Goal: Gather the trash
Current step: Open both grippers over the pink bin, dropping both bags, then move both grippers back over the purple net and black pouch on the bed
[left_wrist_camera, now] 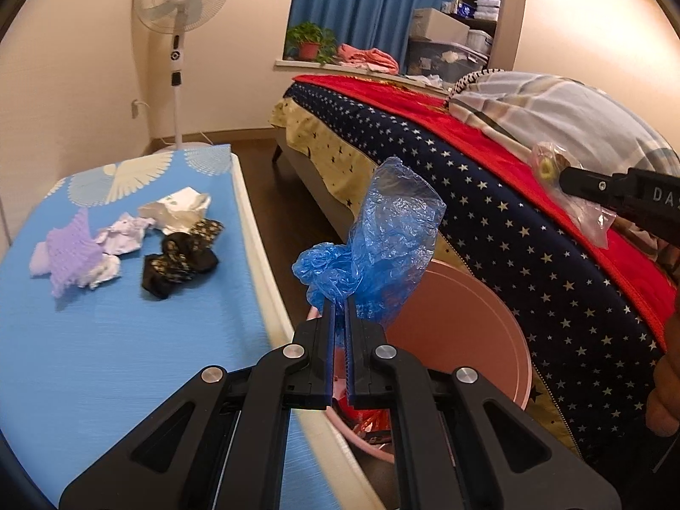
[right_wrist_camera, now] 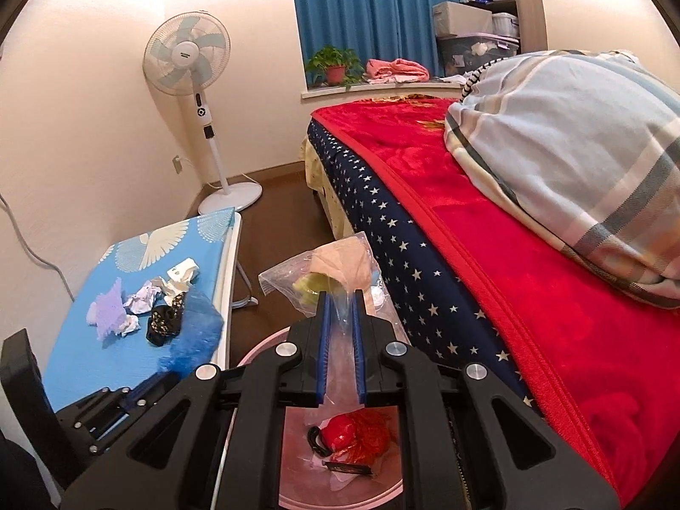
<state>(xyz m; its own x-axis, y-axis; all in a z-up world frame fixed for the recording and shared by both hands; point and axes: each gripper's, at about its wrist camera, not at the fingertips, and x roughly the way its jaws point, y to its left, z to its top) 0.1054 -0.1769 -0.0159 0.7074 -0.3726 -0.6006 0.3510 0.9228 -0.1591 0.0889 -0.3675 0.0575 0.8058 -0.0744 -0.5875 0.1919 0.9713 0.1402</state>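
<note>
**What we find on the table, the bed and the floor**

We see a small table (left_wrist_camera: 127, 340) topped in light blue with a white bird print. Directly on it lie a purple mesh piece (left_wrist_camera: 70, 250), crumpled white paper (left_wrist_camera: 123, 238), a white and silver wrapper (left_wrist_camera: 178, 208) and a black gold-patterned wrapper (left_wrist_camera: 182, 255), all close together near its far half. Just beside the table, on the dark wooden floor (right_wrist_camera: 280, 212), stands a pink bin (left_wrist_camera: 488, 340) and farther back a standing fan (right_wrist_camera: 191, 63). The bed (right_wrist_camera: 403, 233) carries a red blanket (right_wrist_camera: 510, 255), with a striped bundle of bedding (right_wrist_camera: 573, 170) resting on top.
</note>
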